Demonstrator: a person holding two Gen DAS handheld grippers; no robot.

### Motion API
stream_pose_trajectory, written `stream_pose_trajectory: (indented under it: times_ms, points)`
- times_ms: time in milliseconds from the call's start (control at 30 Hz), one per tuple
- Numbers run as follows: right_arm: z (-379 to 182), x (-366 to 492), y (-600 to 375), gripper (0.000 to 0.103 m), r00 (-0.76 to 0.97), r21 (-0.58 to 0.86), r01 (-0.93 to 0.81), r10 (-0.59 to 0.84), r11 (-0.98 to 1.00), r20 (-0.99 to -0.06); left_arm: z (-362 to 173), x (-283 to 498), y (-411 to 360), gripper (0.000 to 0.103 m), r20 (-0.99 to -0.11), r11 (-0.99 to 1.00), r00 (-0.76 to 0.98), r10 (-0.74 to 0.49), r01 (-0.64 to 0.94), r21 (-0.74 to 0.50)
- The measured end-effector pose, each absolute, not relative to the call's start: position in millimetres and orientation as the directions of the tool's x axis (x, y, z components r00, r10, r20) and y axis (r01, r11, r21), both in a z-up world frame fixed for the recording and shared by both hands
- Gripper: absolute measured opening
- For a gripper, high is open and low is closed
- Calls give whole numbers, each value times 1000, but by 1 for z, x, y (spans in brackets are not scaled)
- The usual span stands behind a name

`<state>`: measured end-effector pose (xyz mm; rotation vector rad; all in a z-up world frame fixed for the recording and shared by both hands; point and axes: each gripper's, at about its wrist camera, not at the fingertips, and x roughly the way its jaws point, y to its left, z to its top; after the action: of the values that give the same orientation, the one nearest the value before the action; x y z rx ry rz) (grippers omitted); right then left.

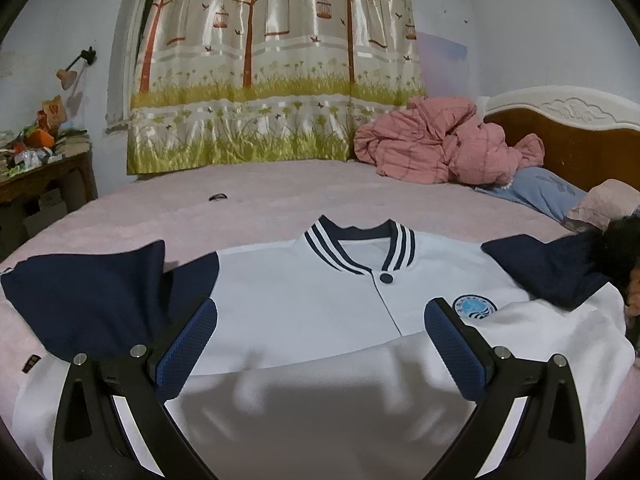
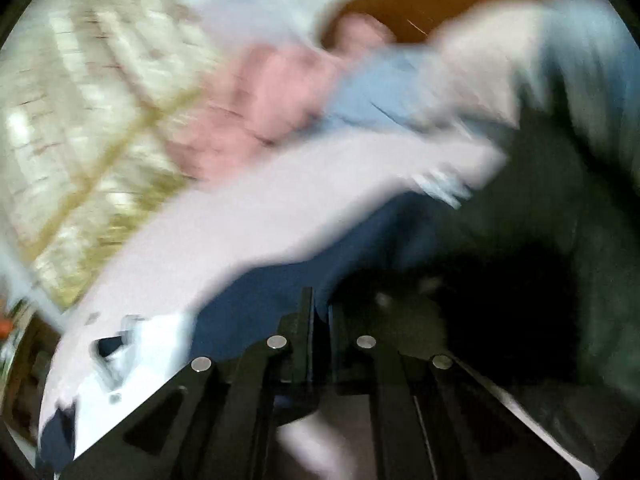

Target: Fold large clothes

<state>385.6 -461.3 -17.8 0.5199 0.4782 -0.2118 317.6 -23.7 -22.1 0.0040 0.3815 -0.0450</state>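
Observation:
A white jacket (image 1: 288, 280) with navy sleeves and a striped navy collar (image 1: 360, 248) lies face up on the pink bed (image 1: 160, 216). Its left sleeve (image 1: 88, 292) is bent up over the shoulder, and its right sleeve (image 1: 548, 268) lies at the far right. My left gripper (image 1: 322, 306) hovers open over the jacket's lower front, with nothing between its blue pads (image 1: 188, 344). The right wrist view is badly blurred. There my right gripper (image 2: 320, 312) has its fingers almost together, with the navy sleeve (image 2: 360, 232) cloth pinched between them.
A crumpled pink quilt (image 1: 440, 140) and a blue pillow (image 1: 536, 192) sit at the bed's far right, by the wooden headboard (image 1: 568, 140). A tree-print curtain (image 1: 272, 60) hangs behind. A cluttered side table (image 1: 40, 176) stands at the left. A small dark item (image 1: 218, 197) lies on the bed.

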Motion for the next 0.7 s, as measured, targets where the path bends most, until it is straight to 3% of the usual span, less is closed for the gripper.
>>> stream_pose_trajectory:
  times_ms: [100,167,233,333,467,567,633,700]
  points:
    - [14,377,-402,6,905,406,50,131,912,-405,-18,310,-24,103,-344,999,938,-45,46,-4]
    - [15,377,-345,6,855,374,-126,292,919,-429,-17,308,-26,103,-334,999,942,-35,40,7]
    - [-4,386,-300,6,756,375,-232,409,898,-511,-18,308,-27,103,-338,999,941,-31,39,19]
    - [-42,398,-255,6,611,344,-284,446,895,-654,-17,308,-29,102,-340,999,940,-25,38,31]
    - [-44,397,-250,10,581,328,-313,453,891,-676,-17,306,-33,102,-331,998,943,-19,40,57]
    - [-21,382,-268,23,645,360,-306,469,882,-603,-17,303,-40,102,-315,993,948,-33,66,94]
    - [2,360,-291,52,741,343,-273,424,899,-521,-16,292,-51,101,-282,985,958,-49,93,145]
    - [16,335,-318,59,806,356,-245,394,902,-442,-13,279,-65,98,-228,970,970,-82,130,207]
